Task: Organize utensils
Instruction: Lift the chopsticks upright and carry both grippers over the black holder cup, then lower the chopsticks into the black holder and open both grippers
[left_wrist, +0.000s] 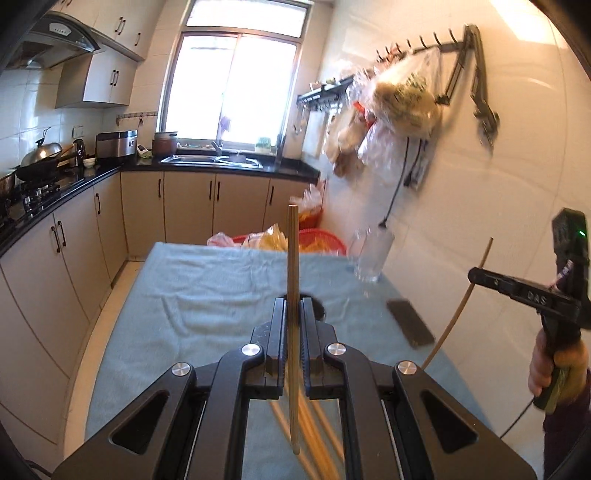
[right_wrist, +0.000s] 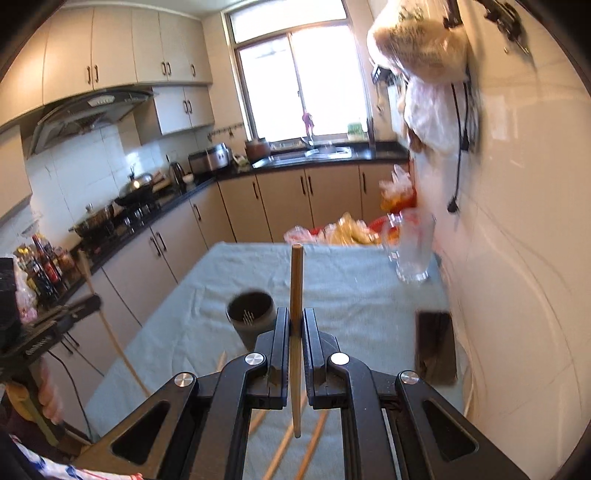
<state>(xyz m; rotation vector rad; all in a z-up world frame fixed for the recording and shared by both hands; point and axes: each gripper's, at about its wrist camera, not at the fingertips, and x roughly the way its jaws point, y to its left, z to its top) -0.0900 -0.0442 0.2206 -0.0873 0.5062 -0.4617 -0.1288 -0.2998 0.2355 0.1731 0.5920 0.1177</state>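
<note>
Left wrist: each tongs (left_wrist: 293, 310) grips one chopstick (left_wrist: 292, 258); several lie below.

Blown-out daylight floods through the window (left_wrist: 236, 88), with right-side motion blur and fisheye-bent edges.

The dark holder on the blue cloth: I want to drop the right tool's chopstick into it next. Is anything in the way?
Nothing visible blocks it. The right tool grips one chopstick upright, and the dark holder stands open-topped just ahead and left of it. The glass and the flat dark object stand off to the right.
</note>
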